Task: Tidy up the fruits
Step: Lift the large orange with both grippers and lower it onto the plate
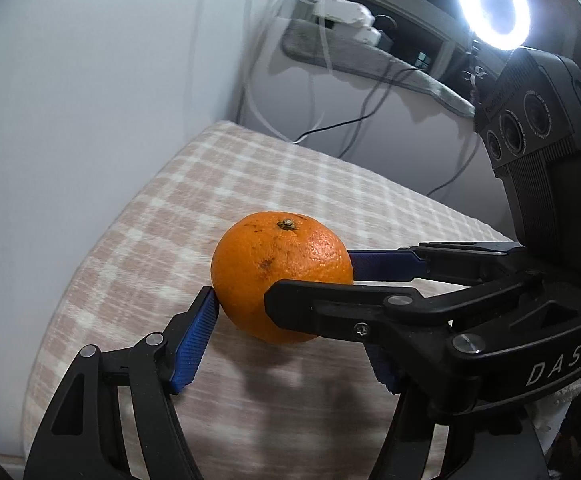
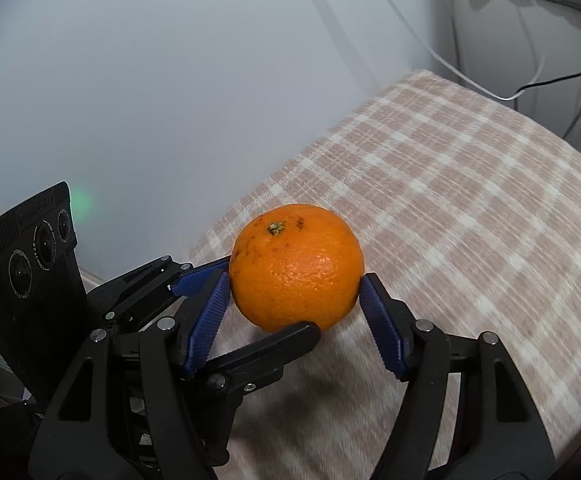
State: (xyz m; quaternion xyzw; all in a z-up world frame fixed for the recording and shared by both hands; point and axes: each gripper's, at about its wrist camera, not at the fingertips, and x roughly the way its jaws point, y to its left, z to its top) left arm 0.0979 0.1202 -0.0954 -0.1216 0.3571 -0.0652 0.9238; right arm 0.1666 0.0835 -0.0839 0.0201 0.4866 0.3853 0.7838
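We can read only one clear marking: white capital letters "DAS" printed on the black frame of the right tongs, seen in the left wrist view. Small lettering rings the lenses on the camera unit in the right wrist view, but we cannot make it out.

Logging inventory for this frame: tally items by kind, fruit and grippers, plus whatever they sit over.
orange: 1, clamped by both grippers
grippers: 2, left gripper and right gripper
checked cloth: 1, under the orange
ring light: 1
Total: 5
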